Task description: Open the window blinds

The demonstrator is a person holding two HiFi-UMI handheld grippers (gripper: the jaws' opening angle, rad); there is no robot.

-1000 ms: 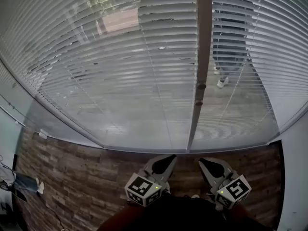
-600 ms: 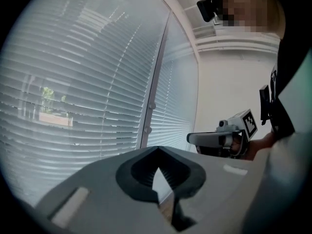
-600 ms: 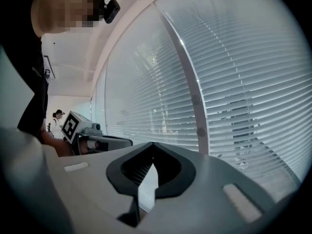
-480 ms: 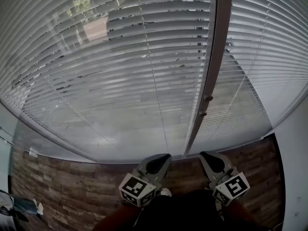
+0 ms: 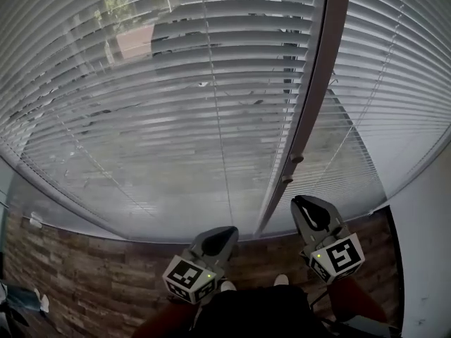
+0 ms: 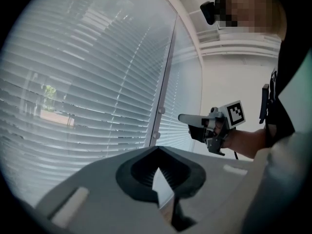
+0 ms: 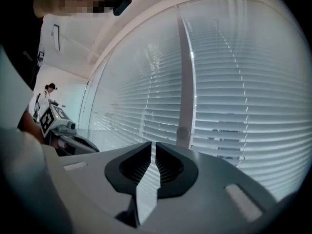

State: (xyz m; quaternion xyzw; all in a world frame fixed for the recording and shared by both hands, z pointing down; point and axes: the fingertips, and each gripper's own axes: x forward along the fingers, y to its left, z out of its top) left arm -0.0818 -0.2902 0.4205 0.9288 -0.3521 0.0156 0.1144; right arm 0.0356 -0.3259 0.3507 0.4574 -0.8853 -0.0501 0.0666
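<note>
mostly thin, perhaps metal blind slats [image 5: 176, 104]

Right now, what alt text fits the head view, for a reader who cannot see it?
Lowered blinds fill the upper view, split by a frame post. Below, over wood floor, the left gripper and right gripper point at them, touching nothing; the right gripper's jaws have just been opening, with nothing between them.

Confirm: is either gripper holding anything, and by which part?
Nothing is held. Grey left gripper: jaws together, empty. Grey right gripper: jaws have just been opening slightly, nothing between them.
</note>
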